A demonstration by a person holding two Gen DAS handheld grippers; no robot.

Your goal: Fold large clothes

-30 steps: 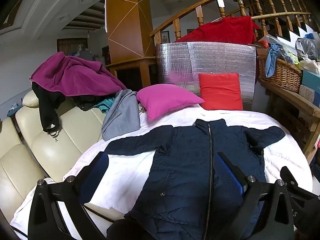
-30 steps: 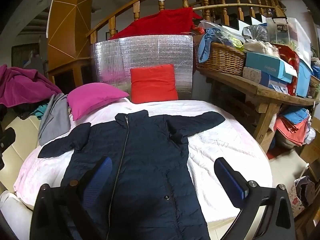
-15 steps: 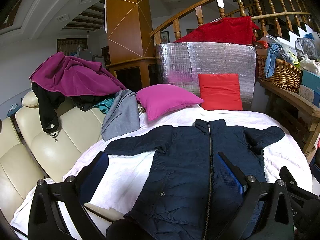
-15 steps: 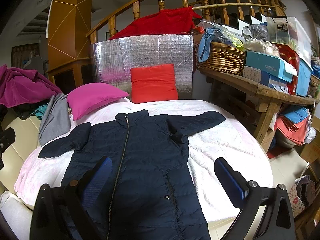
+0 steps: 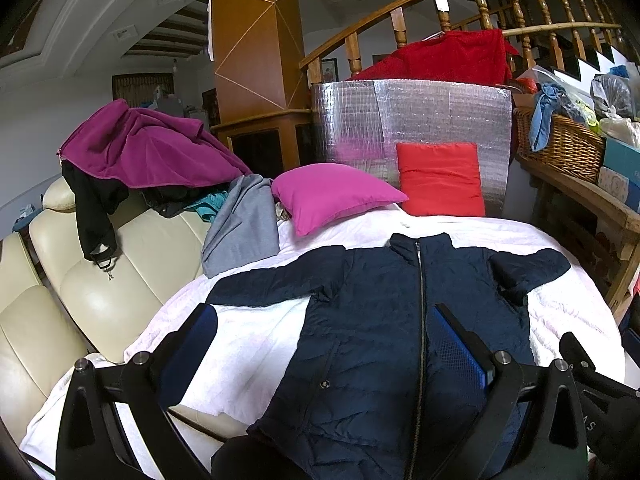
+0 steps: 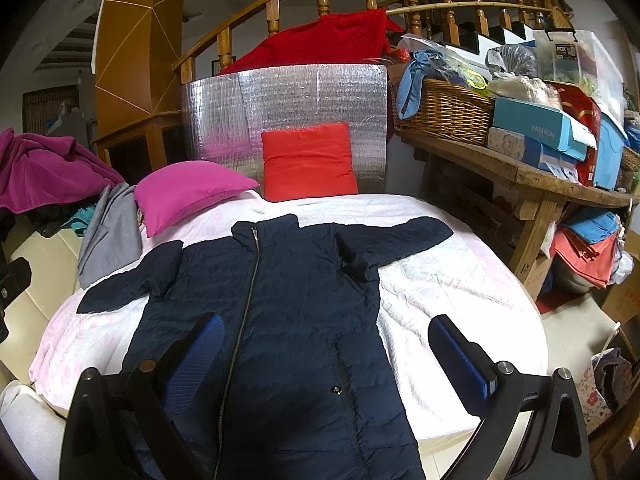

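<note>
A long navy quilted jacket (image 5: 384, 328) (image 6: 280, 312) lies flat and zipped on a pale pink bed cover (image 5: 248, 340) (image 6: 448, 284), collar at the far end, both sleeves spread outward. My left gripper (image 5: 320, 344) hovers open above the jacket's lower left part, with nothing between its blue pads. Over the jacket's lower right part my right gripper (image 6: 324, 352) stands open and empty as well. Part of the right gripper's black frame shows at the right edge of the left wrist view.
A magenta pillow (image 5: 332, 196) and a red pillow (image 5: 440, 178) lean against a silver foil panel (image 6: 288, 108) at the far end. Heaped clothes top a cream sofa (image 5: 100, 288) on the left. A wooden bench (image 6: 520, 168) with a basket and boxes stands right.
Both grippers have drifted very slightly; the jacket lies as before and both stay open.
</note>
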